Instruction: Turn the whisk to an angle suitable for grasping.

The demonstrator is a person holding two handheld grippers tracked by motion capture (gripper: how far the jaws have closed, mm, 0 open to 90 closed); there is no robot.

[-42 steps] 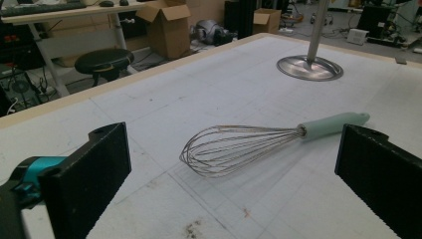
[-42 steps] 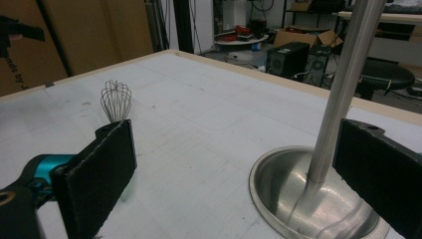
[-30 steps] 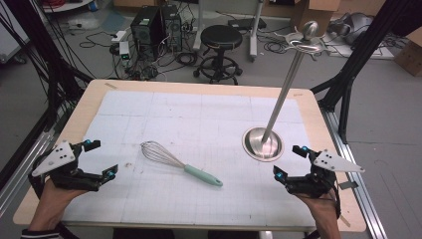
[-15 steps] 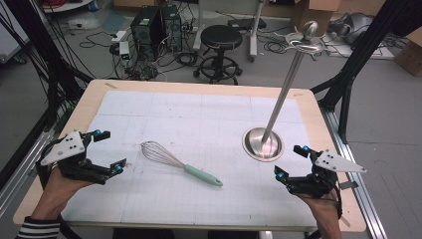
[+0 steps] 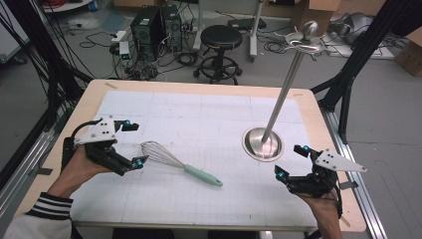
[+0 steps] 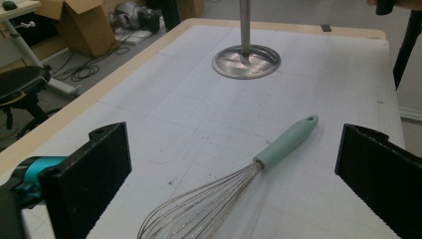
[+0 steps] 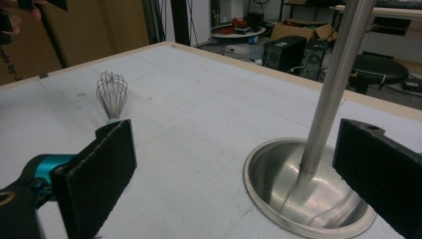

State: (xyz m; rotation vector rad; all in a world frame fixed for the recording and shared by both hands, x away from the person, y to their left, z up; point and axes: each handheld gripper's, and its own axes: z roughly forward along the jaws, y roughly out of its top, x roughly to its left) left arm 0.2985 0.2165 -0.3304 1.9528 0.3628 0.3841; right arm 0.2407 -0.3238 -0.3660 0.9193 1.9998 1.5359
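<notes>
A whisk (image 5: 175,163) lies flat near the table's (image 5: 209,94) left front, mint handle pointing right, as the left gripper (image 5: 130,144), jaws wide apart, has closed in on its wires, while the open right gripper (image 5: 291,162) waits beside the steel stand (image 5: 262,143).

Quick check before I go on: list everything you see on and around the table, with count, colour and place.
whisk: 1, wire head with a mint-green handle, lying flat left of the table's middle, head toward the left hand-held gripper
metal stand: 1, silver, round base right of middle with a tall leaning pole
table: 1, light wood rim with a white gridded mat
stool: 1, black, on the floor beyond the far edge
computer towers: 2, black, on the floor at far left among cables
cardboard box: 1, brown, far right
left hand-held gripper: 1, black, open, beside the whisk head
right hand-held gripper: 1, black, open, near the stand's base
</notes>
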